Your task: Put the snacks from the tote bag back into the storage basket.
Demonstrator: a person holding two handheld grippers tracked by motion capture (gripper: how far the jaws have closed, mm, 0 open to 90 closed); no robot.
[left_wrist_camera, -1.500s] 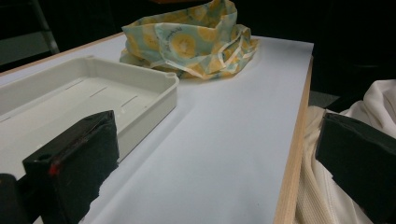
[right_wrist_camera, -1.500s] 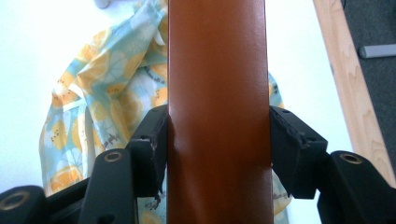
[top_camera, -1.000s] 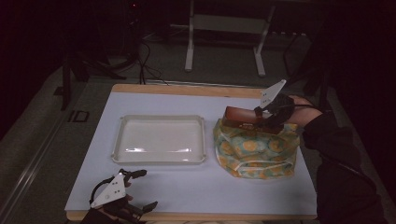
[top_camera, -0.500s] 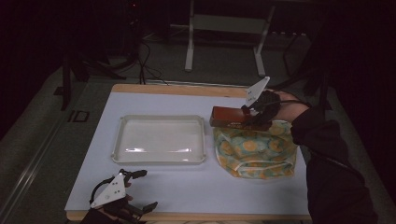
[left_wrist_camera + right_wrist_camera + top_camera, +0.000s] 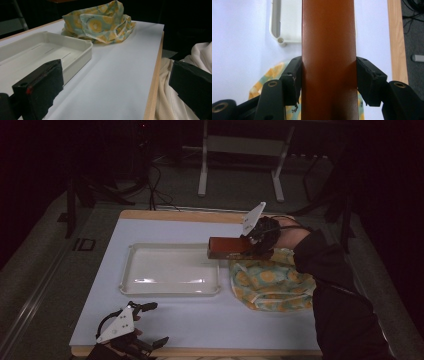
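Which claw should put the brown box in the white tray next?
The right claw. It already grips the brown box beside the white tray's right edge. The left claw is open, empty, and sits at the table's near edge.

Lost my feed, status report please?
Right claw shut on brown box, held above tray edge. Left claw open, idle at near table edge. Patterned cloth beside tray.
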